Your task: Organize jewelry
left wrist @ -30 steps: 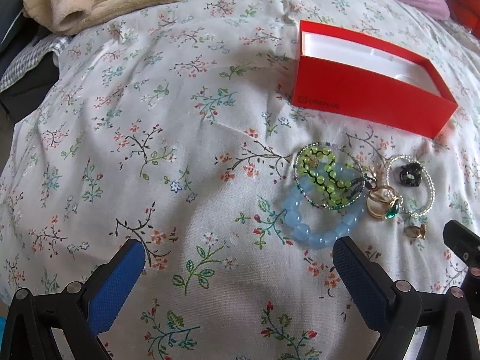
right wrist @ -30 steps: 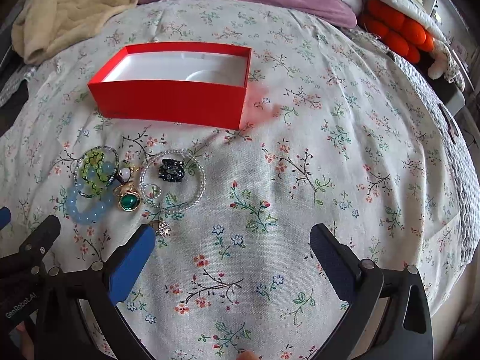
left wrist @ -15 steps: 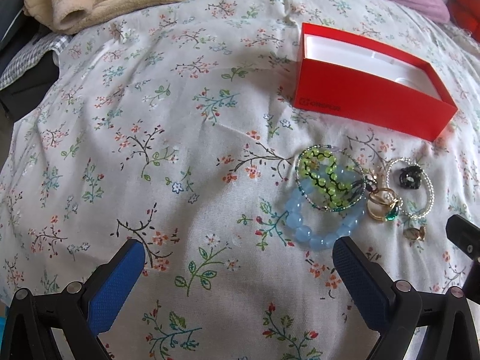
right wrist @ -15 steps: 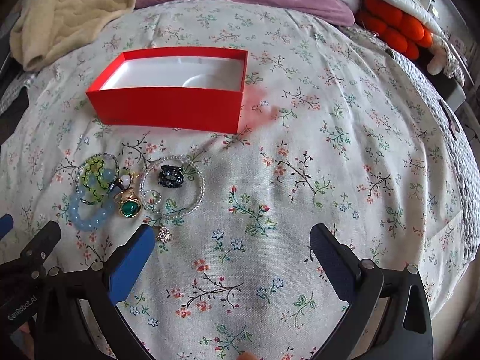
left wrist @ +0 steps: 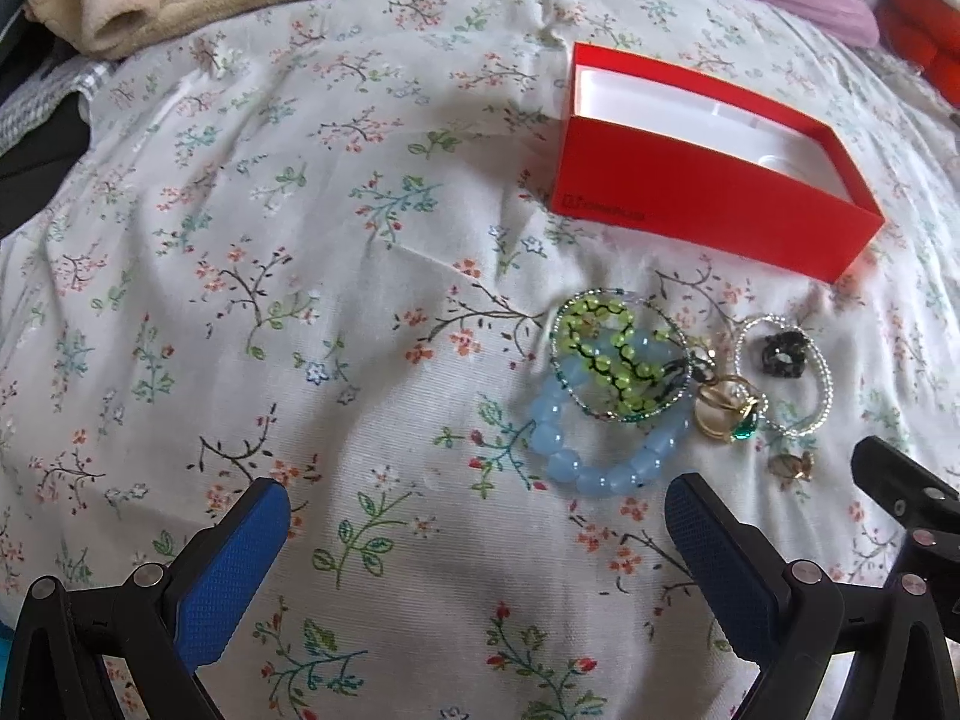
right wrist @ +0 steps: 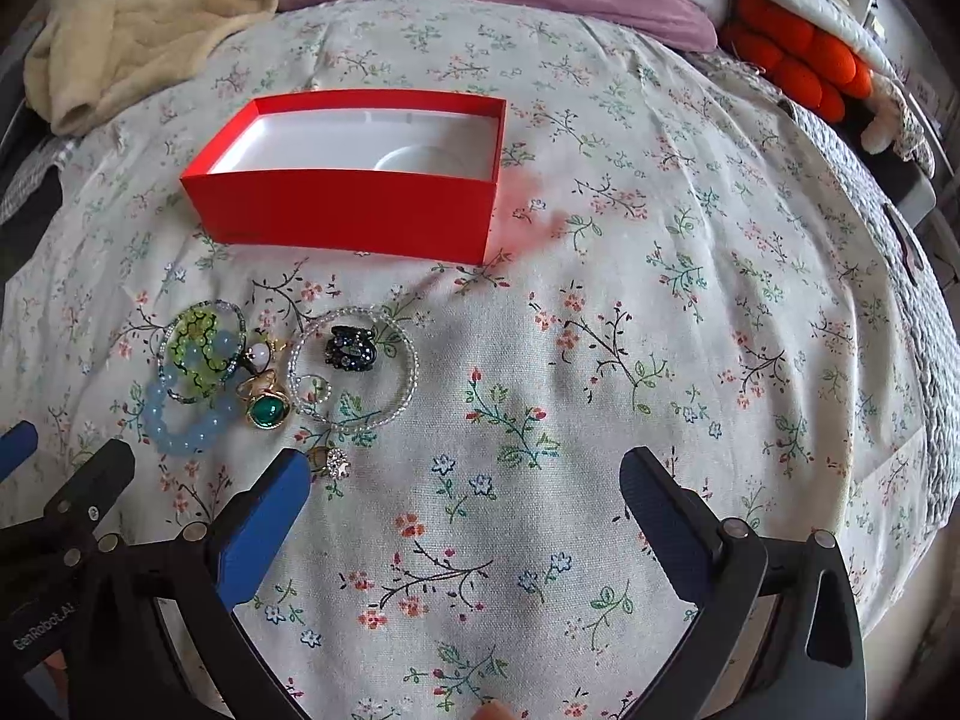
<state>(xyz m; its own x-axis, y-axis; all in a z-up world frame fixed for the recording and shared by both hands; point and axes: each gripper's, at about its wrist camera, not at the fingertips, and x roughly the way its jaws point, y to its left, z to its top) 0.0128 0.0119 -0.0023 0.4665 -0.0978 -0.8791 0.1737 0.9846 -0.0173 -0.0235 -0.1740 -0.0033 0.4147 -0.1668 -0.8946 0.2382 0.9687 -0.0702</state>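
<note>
Left wrist view. The left gripper point(left wrist: 477, 531) hangs low over the flowered bedspread point(left wrist: 288, 252), its blue fingers spread wide with nothing between them. The jewelry lies in one loose heap ahead and to the right of it: a blue bead bracelet point(left wrist: 600, 450) nearest, just beyond the tip of the right-hand finger, with a green beaded piece point(left wrist: 612, 354) lying over its far side. Beside these sit a gold ring with a green stone point(left wrist: 735, 414), a clear bead bracelet point(left wrist: 786, 378) ringing a dark ornament point(left wrist: 780, 351), and a small gold piece point(left wrist: 792, 465). The red box point(left wrist: 714, 204) stands open beyond the heap, its white interior showing no jewelry. In my judgement it is set there to receive the pieces, close enough for short carries.

Right wrist view. The right gripper point(right wrist: 465, 501) is likewise spread and empty, low over the cloth. The heap lies ahead and to its left; a small sparkling stud point(right wrist: 336, 461) rests just beside the tip of the left-hand finger, apparently clear of it. The green-stone ring and clear bracelet lie a little farther on, the box beyond them. Part of the left gripper shows at the lower left edge.

Assessment: nothing is yet boxed. Each gripper appears positioned for a first pick, the bracelet for the left, the stud for the right.
</note>
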